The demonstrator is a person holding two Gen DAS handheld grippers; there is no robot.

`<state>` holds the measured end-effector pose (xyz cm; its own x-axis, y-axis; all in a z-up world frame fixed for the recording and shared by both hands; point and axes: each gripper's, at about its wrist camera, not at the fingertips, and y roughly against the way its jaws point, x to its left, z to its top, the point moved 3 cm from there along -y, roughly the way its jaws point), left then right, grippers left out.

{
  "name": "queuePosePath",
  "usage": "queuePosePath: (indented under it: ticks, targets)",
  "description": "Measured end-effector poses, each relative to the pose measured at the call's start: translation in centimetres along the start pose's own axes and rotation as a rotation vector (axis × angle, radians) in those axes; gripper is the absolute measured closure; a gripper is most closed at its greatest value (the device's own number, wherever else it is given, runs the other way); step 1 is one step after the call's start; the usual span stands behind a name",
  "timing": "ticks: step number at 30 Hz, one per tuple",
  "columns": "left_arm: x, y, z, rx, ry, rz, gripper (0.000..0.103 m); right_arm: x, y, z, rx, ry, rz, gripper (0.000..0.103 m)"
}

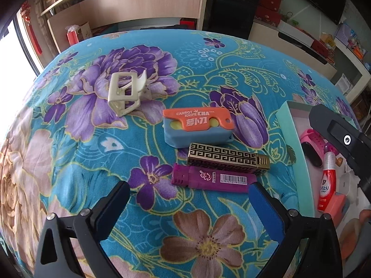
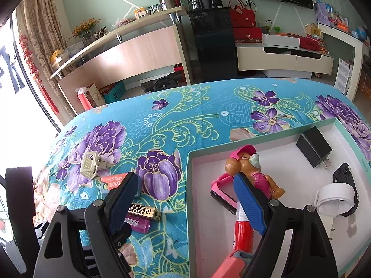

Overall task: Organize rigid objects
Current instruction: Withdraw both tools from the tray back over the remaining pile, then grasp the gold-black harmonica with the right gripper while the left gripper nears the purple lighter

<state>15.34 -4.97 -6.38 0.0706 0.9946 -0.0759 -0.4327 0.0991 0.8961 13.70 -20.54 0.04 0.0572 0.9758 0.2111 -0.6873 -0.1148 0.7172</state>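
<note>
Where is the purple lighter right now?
In the left wrist view the purple lighter lies on the flowery cloth, just past the open left tongs, beside the gold lighter.

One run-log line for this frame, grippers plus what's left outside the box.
left gripper: open, over purple lighter | right gripper: open, empty | on cloth: gold lighter, carrot knife, white clip

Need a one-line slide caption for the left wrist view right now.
Open left gripper above purple lighter, beside gold lighter, carrot knife and cream clip on floral cloth.
</note>
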Motion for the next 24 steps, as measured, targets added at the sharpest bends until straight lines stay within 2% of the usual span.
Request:
queuePosePath:
  ticks: [5, 10, 14, 17, 24]
  targets:
    - [-1.4, -0.6, -0.1, 0.006, -0.051, 0.018, 0.000, -0.1, 0.1, 0.0, -0.002, -0.008, 0.009, 0.018]
    - [-1.2, -0.6, -0.1, -0.005, -0.045, 0.022, 0.000, -0.1, 0.0, 0.0, -0.001, -0.008, 0.012, 0.018]
    - [-1.1, -0.2, -0.1, -0.011, -0.038, 0.009, 0.014, -0.2, 0.0, 0.0, 0.000, -0.008, 0.012, 0.018]
    - [-1.0, -0.1, -0.1, -0.012, -0.035, 0.003, 0.019, -0.1, 0.0, 0.0, 0.001, -0.005, 0.009, 0.018]
    - [-0.4, 0.0, 0.1, -0.014, -0.008, -0.012, 0.021, 0.1, -0.2, -0.2, 0.006, 0.004, 0.004, 0.018]
